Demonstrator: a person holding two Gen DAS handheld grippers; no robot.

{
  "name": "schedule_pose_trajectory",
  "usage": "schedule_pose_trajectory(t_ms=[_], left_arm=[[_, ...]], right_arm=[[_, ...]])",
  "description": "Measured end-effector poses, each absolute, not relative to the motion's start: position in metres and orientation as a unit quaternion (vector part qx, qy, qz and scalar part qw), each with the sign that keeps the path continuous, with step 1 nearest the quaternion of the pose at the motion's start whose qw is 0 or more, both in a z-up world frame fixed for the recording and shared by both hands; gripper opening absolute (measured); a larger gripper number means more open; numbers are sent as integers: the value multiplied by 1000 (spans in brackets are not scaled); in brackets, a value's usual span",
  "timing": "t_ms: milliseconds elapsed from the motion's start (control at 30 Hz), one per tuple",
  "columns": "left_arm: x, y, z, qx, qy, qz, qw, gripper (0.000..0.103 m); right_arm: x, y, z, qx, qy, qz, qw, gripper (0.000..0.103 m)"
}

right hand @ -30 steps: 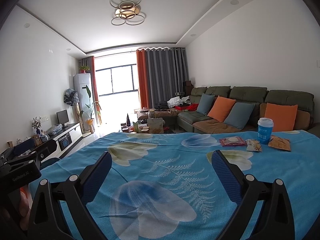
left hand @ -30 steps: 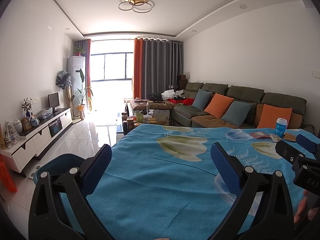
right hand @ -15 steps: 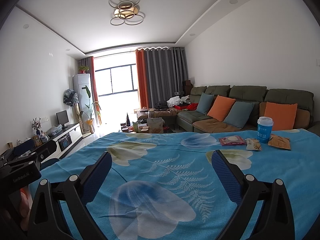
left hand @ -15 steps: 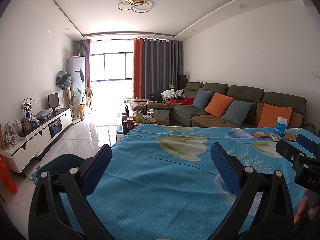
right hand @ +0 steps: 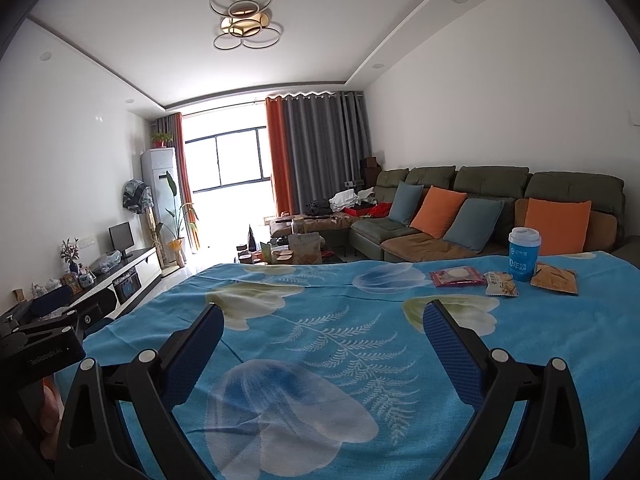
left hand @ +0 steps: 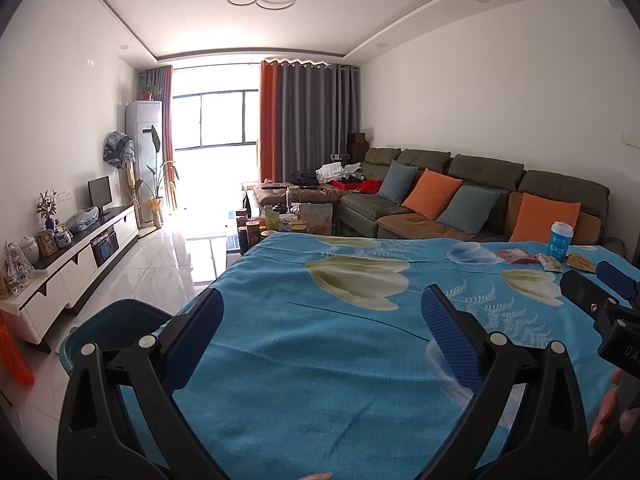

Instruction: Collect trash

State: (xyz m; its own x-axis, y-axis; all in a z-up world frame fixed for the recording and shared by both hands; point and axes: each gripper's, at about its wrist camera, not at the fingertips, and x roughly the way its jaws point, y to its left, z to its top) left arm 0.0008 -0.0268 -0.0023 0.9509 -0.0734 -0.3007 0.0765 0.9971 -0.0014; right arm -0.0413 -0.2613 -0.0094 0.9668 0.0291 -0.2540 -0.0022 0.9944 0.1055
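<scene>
On the far right of the table with the blue floral cloth [right hand: 320, 360] lie a red snack wrapper [right hand: 456, 277], a small pale wrapper [right hand: 501, 283] and an orange-brown packet [right hand: 557, 278], beside a blue paper cup with a white lid [right hand: 523, 254]. They also show in the left wrist view: the cup [left hand: 561, 241] and the wrappers [left hand: 518, 256]. My right gripper [right hand: 322, 322] is open and empty above the cloth, well short of the trash. My left gripper [left hand: 322, 312] is open and empty near the table's left edge. A dark blue bin [left hand: 116, 326] stands on the floor below it.
A green sofa with orange and blue cushions [right hand: 480, 216] runs behind the table. A cluttered coffee table [left hand: 288, 220] stands beyond the far edge. A white TV cabinet [left hand: 72, 256] lines the left wall. The right gripper shows at the right edge of the left wrist view [left hand: 600, 300].
Both grippers have barely moved; the views shift only slightly. Both stay open and empty.
</scene>
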Motion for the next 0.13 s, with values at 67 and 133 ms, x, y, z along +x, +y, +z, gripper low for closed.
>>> schedule_pose_trajectory(t_ms=[67, 133], left_arm=[[14, -28, -4, 10, 175, -43, 984, 97], [32, -29, -6, 17, 204, -54, 977, 97]], right_arm=[[-41, -267, -10, 51, 134, 3, 990, 97], [-38, -275, -11, 50, 149, -1, 988, 97]])
